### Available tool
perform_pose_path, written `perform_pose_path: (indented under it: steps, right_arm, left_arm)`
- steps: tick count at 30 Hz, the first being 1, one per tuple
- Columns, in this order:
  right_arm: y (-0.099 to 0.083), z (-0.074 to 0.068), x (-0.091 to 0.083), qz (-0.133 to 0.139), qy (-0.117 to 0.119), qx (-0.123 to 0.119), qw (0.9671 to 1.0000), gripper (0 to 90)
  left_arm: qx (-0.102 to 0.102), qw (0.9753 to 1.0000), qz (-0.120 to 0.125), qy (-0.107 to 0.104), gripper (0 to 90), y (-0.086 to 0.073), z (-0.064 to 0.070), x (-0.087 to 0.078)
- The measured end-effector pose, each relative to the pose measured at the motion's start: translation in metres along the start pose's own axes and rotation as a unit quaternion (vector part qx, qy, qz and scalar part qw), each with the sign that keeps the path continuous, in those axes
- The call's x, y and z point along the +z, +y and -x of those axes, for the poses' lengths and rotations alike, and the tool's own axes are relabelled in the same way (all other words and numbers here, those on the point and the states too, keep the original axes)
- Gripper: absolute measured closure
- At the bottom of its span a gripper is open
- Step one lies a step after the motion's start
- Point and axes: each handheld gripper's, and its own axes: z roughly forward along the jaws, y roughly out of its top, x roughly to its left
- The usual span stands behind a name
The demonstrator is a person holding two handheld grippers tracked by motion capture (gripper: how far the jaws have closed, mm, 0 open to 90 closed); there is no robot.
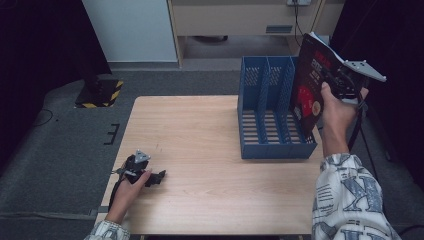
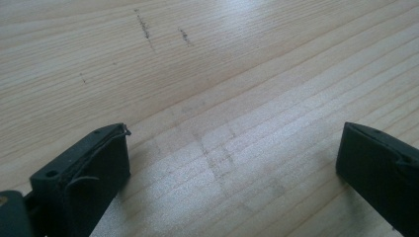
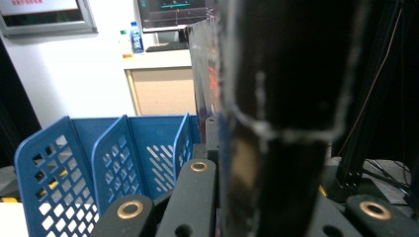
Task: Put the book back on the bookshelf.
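Observation:
A blue file rack (image 1: 272, 115) with three slots stands at the table's right side. My right gripper (image 1: 334, 82) is shut on a dark book with a red and black cover (image 1: 312, 85), held upright and tilted over the rack's rightmost slot. In the right gripper view the book's spine (image 3: 281, 113) rises between the jaws, with the blue file rack (image 3: 99, 163) to its left. My left gripper (image 1: 156, 177) rests low at the table's front left, open, with nothing between its fingers (image 2: 94, 168).
The wooden table (image 1: 200, 150) has free room in its middle and front. Beyond it are grey carpet, a yellow-black striped base (image 1: 100, 93) at the far left and a cabinet at the back. A black curtain hangs on the right.

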Motion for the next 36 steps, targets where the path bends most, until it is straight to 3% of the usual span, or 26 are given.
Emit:
perform_pose_path:
  steps: [14, 36]
  right_arm:
    - [-0.015, -0.007, 0.008, 0.004, -0.004, -0.017, 0.9998, 87.0]
    - [-0.051, -0.003, 0.018, 0.018, -0.003, -0.003, 0.9998, 87.0]
  left_arm:
    - [-0.001, 1.0, 0.0, -0.001, 0.0, 0.0, 0.0, 0.0]
    - [0.002, 1.0, -0.002, -0.001, 0.0, 0.001, 0.0, 0.001]
